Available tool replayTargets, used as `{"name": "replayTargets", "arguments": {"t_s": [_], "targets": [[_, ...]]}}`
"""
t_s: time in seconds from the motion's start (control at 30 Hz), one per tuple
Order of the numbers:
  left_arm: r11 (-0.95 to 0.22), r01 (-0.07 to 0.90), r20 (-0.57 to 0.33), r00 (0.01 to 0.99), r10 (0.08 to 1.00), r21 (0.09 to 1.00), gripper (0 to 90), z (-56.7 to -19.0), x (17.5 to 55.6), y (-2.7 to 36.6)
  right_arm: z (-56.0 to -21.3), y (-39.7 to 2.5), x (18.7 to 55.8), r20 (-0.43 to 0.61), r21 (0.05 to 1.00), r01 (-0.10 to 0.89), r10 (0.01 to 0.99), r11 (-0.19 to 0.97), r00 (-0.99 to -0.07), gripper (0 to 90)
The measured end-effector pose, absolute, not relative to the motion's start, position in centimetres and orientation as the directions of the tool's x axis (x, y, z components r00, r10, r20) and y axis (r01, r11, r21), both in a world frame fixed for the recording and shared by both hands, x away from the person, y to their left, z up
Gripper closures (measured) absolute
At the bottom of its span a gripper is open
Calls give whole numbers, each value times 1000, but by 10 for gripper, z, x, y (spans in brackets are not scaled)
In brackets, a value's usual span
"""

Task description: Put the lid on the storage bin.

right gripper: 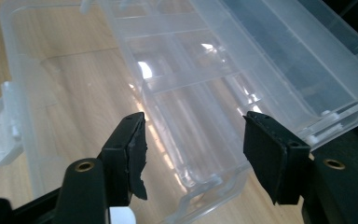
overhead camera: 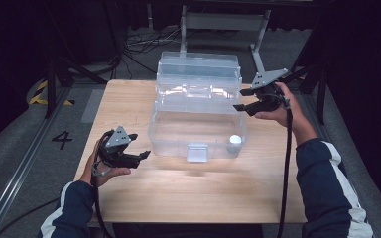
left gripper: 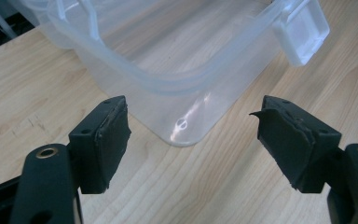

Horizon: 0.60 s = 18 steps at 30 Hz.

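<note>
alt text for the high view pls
An open clear plastic box sits on a wooden table, a small white object inside. A person holds an open left gripper and right gripper beside it.

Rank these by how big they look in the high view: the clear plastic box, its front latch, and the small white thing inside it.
1. Clear plastic box, by far the largest.
2. Front latch.
3. Small white thing in the box's near right corner, which looks a little smaller than the latch; the gap is modest.
</note>
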<state>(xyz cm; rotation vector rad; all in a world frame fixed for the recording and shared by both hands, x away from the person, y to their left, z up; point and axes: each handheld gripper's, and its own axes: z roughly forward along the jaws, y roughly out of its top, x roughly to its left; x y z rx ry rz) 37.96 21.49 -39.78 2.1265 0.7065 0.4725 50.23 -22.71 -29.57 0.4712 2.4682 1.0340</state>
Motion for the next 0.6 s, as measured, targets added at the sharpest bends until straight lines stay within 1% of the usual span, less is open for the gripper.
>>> {"name": "replayTargets", "arguments": {"t_s": [0.3, 0.33, 0.43, 0.47, 0.6], "targets": [[-514, 302, 89, 792, 605, 803, 264, -389, 384, 203, -291, -225, 515, -231, 767, 147, 482, 624, -845, 405], [-521, 297, 102, 789, 606, 800, 268, -388, 385, 202, -292, -224, 518, -226, 768, 153, 486, 622, -844, 405], [-521, 294, 95, 798, 596, 802, 271, -387, 388, 197, -295, -223, 525, -238, 762, 163, 505, 626, -830, 403], [-517, 294, 87, 802, 591, 804, 272, -387, 389, 196, -295, -223, 528, -217, 772, 167, 501, 614, -838, 403], [-519, 287, 96, 800, 592, 805, 271, -386, 392, 193, -294, -222, 533, -211, 784, 169, 512, 598, -832, 402]]}}
